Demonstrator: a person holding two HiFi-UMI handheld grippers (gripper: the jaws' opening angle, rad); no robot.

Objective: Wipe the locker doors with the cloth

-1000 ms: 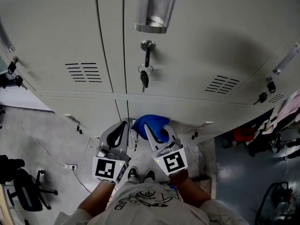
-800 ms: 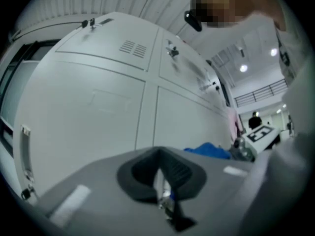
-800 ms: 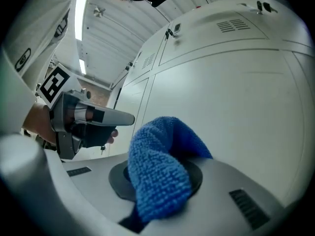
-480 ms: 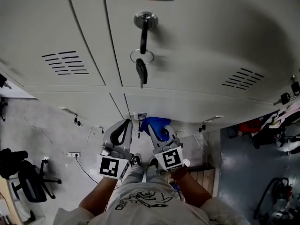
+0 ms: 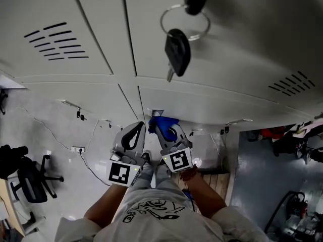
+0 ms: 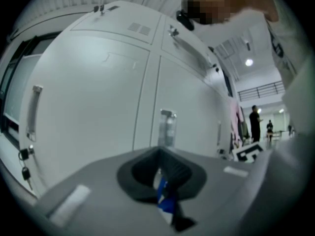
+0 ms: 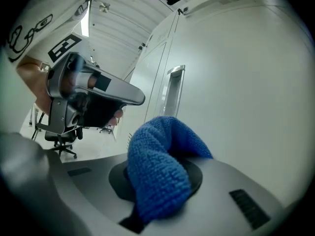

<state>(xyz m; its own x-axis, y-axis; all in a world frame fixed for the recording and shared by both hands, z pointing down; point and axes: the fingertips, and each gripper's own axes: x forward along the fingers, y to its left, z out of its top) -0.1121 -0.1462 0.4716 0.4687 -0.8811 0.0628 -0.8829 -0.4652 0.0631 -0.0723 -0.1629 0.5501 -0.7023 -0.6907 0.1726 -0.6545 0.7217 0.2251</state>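
Note:
Grey locker doors (image 5: 237, 29) fill the upper head view, and a black key on a ring (image 5: 177, 52) hangs from a lock at the top. My right gripper (image 5: 160, 130) is held low near my body, shut on a bunched blue cloth (image 5: 163, 123). The right gripper view shows the cloth (image 7: 160, 173) folded over the shut jaws, a short way from a locker door (image 7: 246, 82). My left gripper (image 5: 136, 131) hangs beside it, shut. A small blue speck shows at its jaw seam (image 6: 163, 188); what it is I cannot tell.
Vertical door handles (image 6: 167, 127) (image 7: 172, 90) stick out from the lockers. Vent slots (image 5: 55, 42) mark the doors. On the floor are a black office chair (image 5: 28, 185), cables with a socket (image 5: 77, 149) and a wooden pallet (image 5: 217, 183). People stand far off (image 6: 255, 122).
My head has come closer to the lockers, so the hanging key looms larger at the top. Both grippers stay low and close together, the cloth still in the right one.

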